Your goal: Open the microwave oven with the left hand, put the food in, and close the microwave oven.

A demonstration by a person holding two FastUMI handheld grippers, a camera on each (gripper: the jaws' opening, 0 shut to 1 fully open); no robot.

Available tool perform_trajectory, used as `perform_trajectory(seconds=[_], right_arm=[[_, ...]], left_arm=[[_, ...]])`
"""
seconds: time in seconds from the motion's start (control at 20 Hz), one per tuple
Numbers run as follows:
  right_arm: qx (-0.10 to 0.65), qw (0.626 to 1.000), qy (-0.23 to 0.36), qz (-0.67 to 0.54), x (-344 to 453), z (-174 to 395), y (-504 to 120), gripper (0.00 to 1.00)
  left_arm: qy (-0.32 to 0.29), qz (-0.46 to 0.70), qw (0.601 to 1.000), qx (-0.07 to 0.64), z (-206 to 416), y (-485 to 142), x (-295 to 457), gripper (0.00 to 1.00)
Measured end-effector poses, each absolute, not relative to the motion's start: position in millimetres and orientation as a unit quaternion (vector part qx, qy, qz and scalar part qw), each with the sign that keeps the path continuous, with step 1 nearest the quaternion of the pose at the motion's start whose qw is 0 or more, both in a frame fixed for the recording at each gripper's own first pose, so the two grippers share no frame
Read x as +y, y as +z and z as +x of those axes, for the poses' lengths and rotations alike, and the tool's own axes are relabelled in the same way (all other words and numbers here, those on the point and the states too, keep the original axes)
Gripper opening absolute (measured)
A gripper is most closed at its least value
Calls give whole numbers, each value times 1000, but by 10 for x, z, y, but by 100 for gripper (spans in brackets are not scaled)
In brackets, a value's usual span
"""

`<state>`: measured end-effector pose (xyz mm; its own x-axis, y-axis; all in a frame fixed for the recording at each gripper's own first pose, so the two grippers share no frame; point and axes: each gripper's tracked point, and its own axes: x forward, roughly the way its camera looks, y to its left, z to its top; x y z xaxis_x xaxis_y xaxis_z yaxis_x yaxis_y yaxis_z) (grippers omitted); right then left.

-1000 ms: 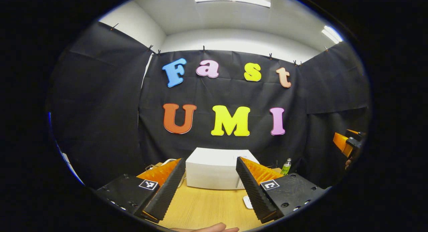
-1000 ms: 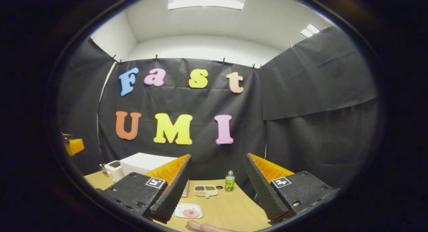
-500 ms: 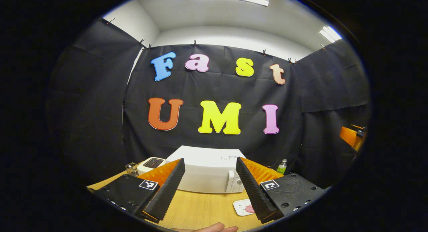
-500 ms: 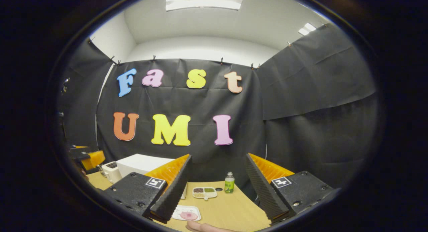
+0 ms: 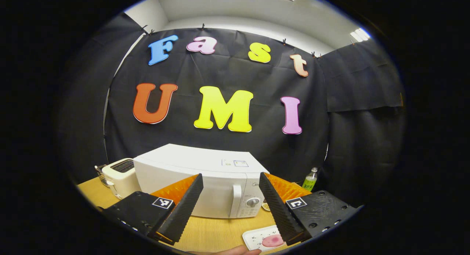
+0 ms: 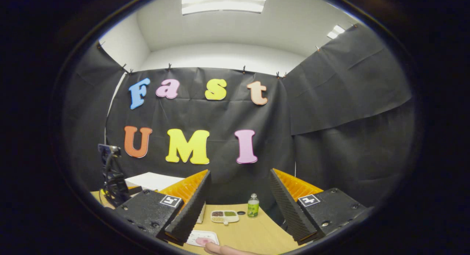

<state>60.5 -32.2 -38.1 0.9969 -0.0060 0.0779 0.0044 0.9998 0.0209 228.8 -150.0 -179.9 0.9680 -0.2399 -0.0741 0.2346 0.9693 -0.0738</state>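
Microwave (image 5: 205, 181) door shut, front partly behind left claw (image 5: 229, 207), food tray (image 5: 262, 240) cut off

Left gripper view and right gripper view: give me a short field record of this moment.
microwave: door shut, on the table
handle: untouched
left tongs: open, empty, facing the microwave
right tongs: open, empty
food tray: on table, in front of the microwave
toaster: left of microwave
bottle: upright at the back
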Motion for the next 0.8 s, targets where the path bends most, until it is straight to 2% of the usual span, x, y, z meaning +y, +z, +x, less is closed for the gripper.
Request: perform_trajectory(seconds=[0.35,0.4,0.45,0.5,0.8], right_arm=[[-40,999,8,4,-392,697,-489,92],[-38,999,7,6,-417,733,-519,100],[-36,999,8,8,-431,757,-548,100],[-33,999,8,9,-442,776,-591,92],[-19,1000,-7,5,-598,958,-797,92]], left_arm=[[-115,-9,991,69,2792,-2527,-1796,95],[-111,-7,991,77,2851,-2643,-1811,95],[-103,-1,991,86,2892,-2752,-1805,95],[-97,5,991,93,2943,-2858,-1797,95],[-96,6,987,131,3118,-3257,-1795,95]])
